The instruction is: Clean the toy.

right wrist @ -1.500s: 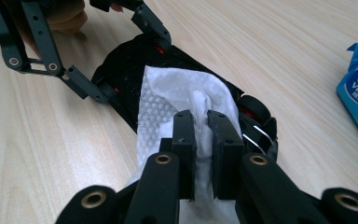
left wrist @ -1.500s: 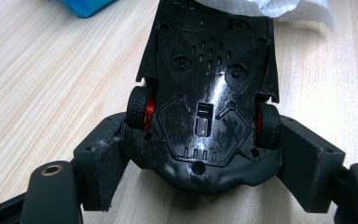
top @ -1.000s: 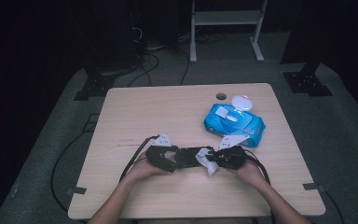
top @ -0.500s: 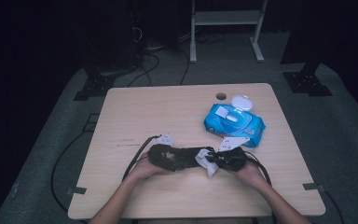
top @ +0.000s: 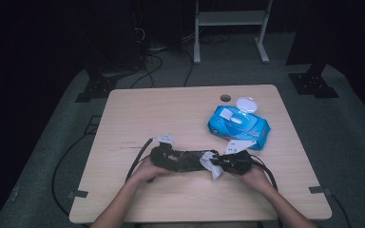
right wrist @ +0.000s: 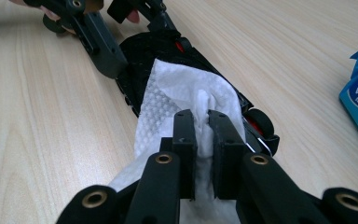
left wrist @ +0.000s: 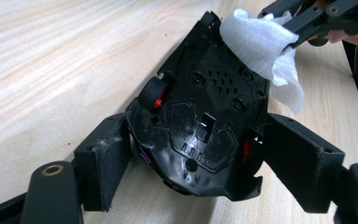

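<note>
Black mouse [left wrist: 200, 121] upside down, underside up, near front edge of desk [top: 138, 114], clamped at both sides between fingers [left wrist: 105, 163] of left gripper [top: 178, 159]. Right gripper [right wrist: 203, 126] fingers closed on white wipe [right wrist: 186, 100], pressed against mouse underside. Blue wipe pack [top: 238, 126], lid open, near right edge of desk.

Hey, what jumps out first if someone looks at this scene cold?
Near the table's front edge, the left gripper clamps a black computer mouse turned underside up, while the right gripper presses a white wet wipe on it. Behind them lies a blue wipes pack, lid open.
</note>
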